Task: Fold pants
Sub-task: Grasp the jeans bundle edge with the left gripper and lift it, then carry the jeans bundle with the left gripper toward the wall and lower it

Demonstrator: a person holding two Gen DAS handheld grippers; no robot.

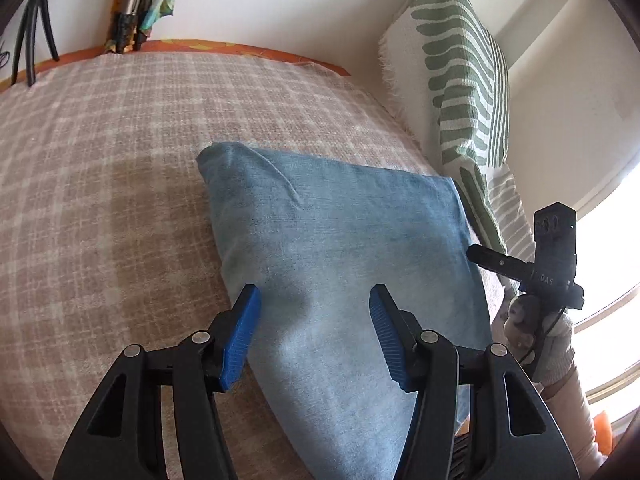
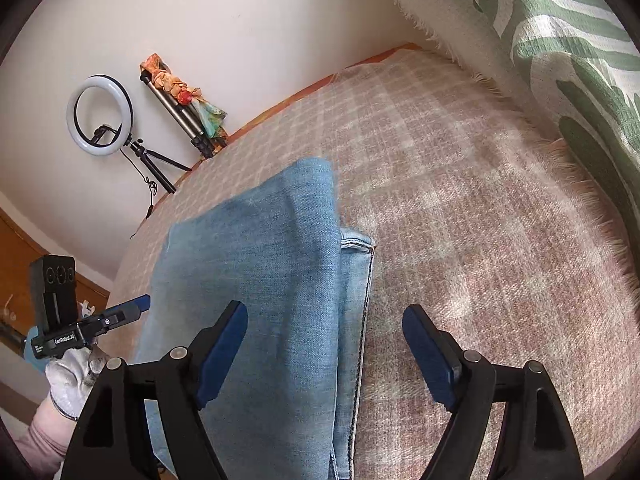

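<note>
Light blue jeans (image 1: 340,264) lie folded in layers on a pink checked blanket (image 1: 104,168). My left gripper (image 1: 316,300) is open and empty, just above the near part of the fold. In the right wrist view the jeans (image 2: 264,280) show a lower layer with a seam sticking out at the right edge. My right gripper (image 2: 324,320) is open and empty over that right edge. Each gripper shows in the other's view: the right gripper (image 1: 476,254) beside the jeans' right side, the left gripper (image 2: 140,304) at their left side.
A green and white striped cushion (image 1: 464,80) leans against the wall at the right of the bed. A ring light on a tripod (image 2: 100,116) and a second tripod with a colourful cloth (image 2: 188,108) stand by the far wall. A bright window (image 1: 608,260) is at the right.
</note>
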